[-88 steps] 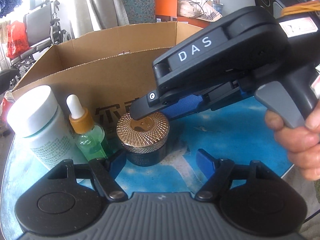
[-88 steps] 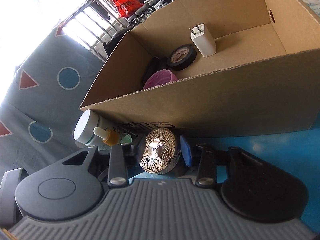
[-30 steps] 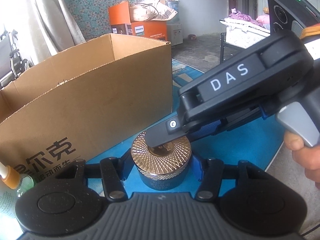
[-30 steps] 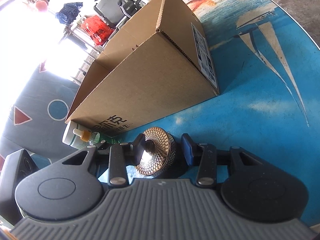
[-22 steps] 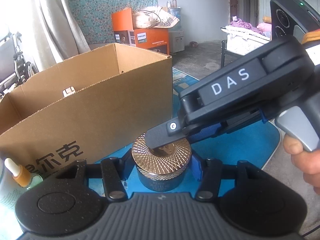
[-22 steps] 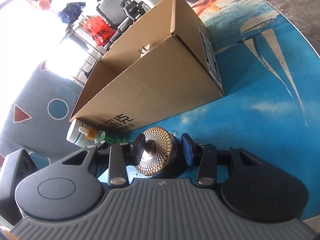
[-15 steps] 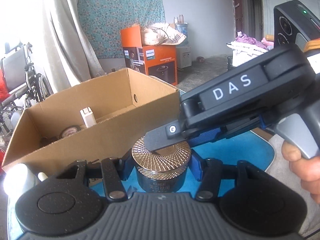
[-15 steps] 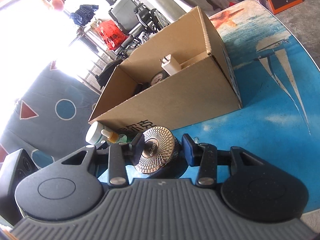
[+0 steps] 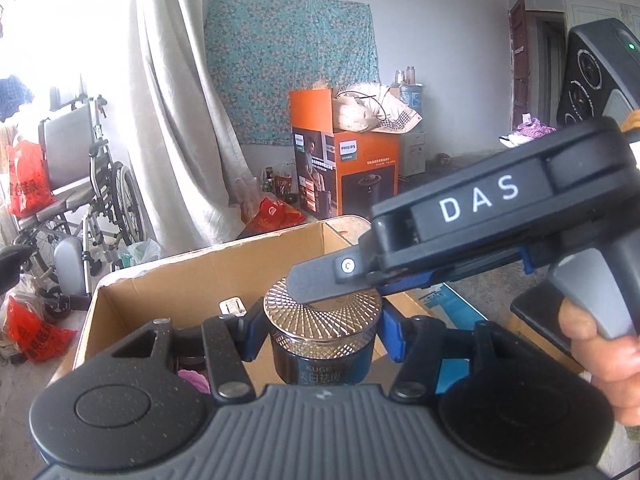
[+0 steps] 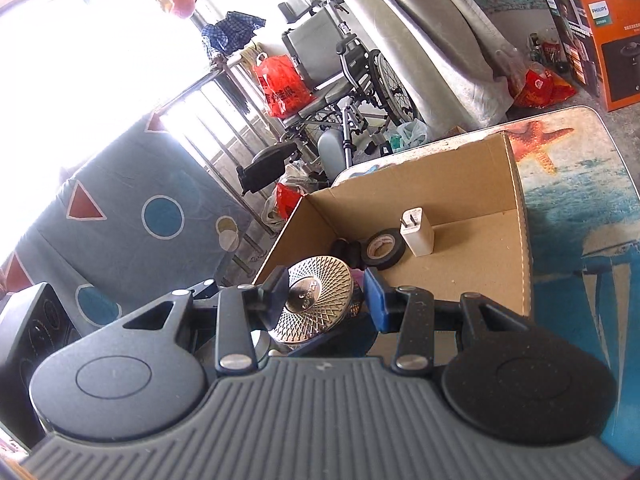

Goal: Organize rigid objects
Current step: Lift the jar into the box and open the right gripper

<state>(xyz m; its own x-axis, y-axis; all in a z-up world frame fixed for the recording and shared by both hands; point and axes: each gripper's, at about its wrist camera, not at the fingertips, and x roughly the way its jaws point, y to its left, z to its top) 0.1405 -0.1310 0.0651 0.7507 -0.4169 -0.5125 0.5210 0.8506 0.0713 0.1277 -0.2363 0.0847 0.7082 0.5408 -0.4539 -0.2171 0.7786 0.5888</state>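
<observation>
A dark glass jar with a gold ribbed lid hangs in the air over the near wall of an open cardboard box. My left gripper is shut on the jar's sides, a blue pad on each side. My right gripper comes in from the right in a person's hand. Its upper finger lies flat across the lid and its lower one is hidden. In the right wrist view my right gripper is shut on the jar, the lid tilted toward the camera.
The box holds a white plug charger, a black tape roll and something pink. It stands on a blue sea-print table. A wheelchair and an orange carton stand on the floor beyond.
Both grippers have risen together with the jar, from table level in front of the box to above its near wall. The box's inside has come into view.
</observation>
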